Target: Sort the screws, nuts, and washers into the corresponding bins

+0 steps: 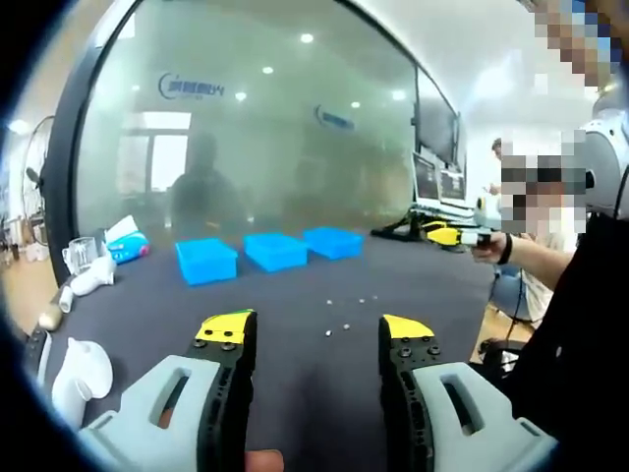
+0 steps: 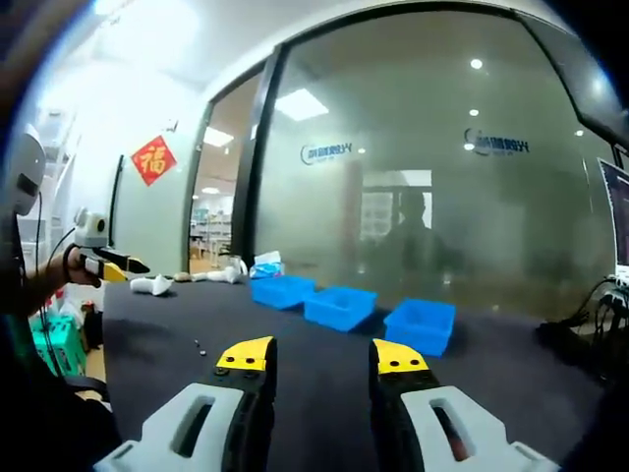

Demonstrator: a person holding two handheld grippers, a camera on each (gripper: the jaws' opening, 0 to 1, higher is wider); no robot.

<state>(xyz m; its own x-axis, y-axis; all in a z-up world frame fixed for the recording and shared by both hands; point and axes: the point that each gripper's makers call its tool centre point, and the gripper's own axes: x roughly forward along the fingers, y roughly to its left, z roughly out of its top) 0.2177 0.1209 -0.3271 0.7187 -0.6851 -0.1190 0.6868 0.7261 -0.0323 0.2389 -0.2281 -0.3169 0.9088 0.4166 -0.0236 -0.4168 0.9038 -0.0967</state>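
Showing loose hardware point(image 1: 346, 317) in left gripper view, red sign point(image 2: 154, 159) in right

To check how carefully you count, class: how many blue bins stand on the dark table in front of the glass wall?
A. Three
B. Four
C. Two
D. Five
A: the left gripper view shows three blue bins in a row, a left bin, a middle bin and a right bin, on the dark table, and the right gripper view shows three as well.
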